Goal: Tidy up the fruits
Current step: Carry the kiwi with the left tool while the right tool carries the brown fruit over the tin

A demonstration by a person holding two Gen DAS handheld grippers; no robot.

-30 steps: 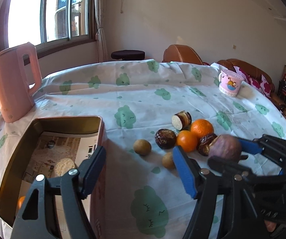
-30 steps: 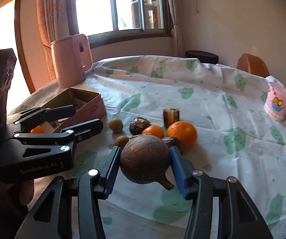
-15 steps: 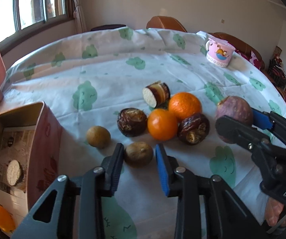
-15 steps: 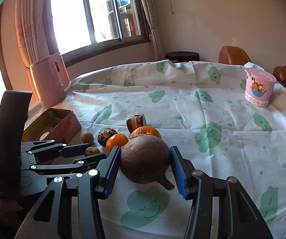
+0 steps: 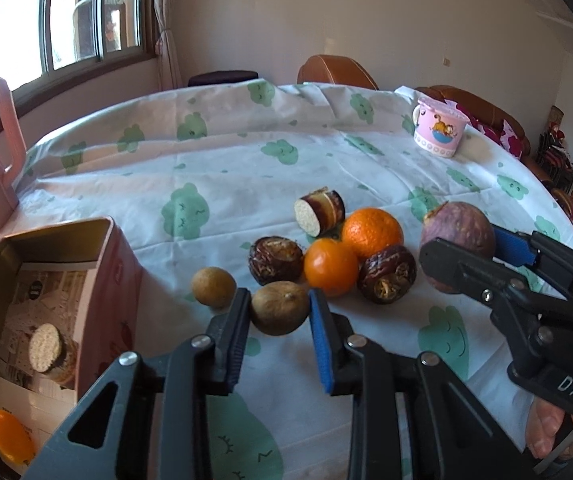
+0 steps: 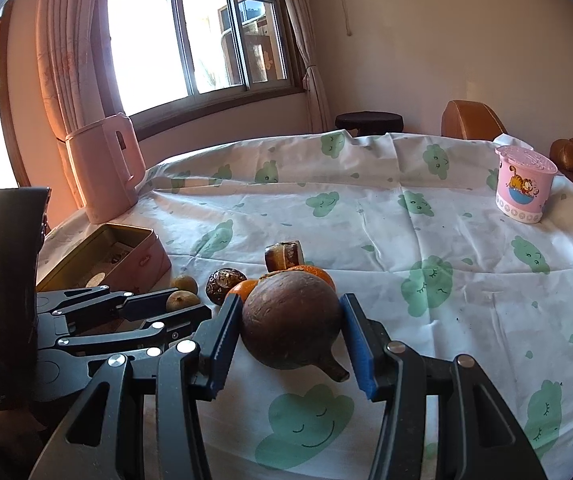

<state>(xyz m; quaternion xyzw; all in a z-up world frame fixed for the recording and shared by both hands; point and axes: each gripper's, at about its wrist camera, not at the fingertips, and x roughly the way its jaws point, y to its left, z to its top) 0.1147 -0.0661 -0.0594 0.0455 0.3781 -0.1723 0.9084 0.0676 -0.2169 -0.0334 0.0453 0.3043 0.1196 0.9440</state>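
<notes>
White cloud-print tablecloth (image 5: 246, 168) under sunlit window (image 6: 190, 40).

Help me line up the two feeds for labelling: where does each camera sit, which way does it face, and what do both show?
Left wrist: sits on the left gripper, looking down its fingers at the small brown fruit they clamp; the right gripper and fingers of a hand show at right.
Right wrist: sits on the right gripper, looking toward the window over the purple-brown fruit it grips; the left gripper shows at left.
Shared: oranges, tin box, pink cup, pink kettle, tablecloth.
</notes>
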